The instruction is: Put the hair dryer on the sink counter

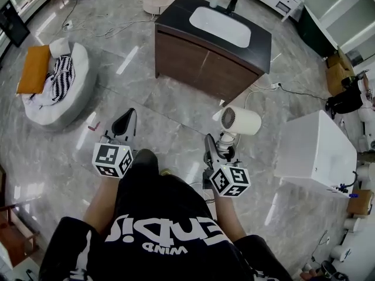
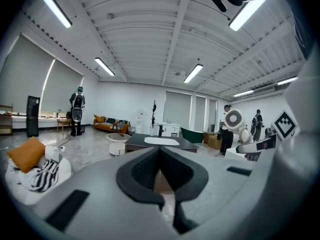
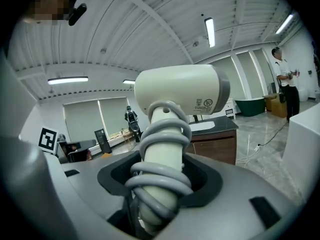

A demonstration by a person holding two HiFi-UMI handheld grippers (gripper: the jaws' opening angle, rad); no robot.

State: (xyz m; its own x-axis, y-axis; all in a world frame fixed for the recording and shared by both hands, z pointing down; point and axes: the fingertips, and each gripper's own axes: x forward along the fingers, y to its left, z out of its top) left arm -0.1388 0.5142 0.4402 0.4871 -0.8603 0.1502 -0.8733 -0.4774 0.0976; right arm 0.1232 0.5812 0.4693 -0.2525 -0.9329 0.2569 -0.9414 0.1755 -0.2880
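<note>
Two grippers are out in front of the person, and only one is loaded. The right gripper [image 1: 220, 149] is clamped on the handle of the white hair dryer [image 1: 240, 120], which stands upright above the jaws and off the floor. Its grey cord [image 3: 162, 179] is coiled round the handle where the pads bite. The left gripper [image 2: 161, 169] has its jaws pressed together on nothing.

The dark surface [image 1: 176, 13] around the white sink [image 1: 220, 26] lies well apart, ahead across the floor, so the step in hand looks like the carry.

To do it well, I would hold the squeeze firm, since the coils may slide under the pads. Walk up close before reaching. Aim for a bare stretch beside the basin, away from the faucet [image 1: 232, 3]. Lay the dryer on its side rather than on its end, where it would likely topple. Part the jaws only once its weight rests on the surface.
</note>
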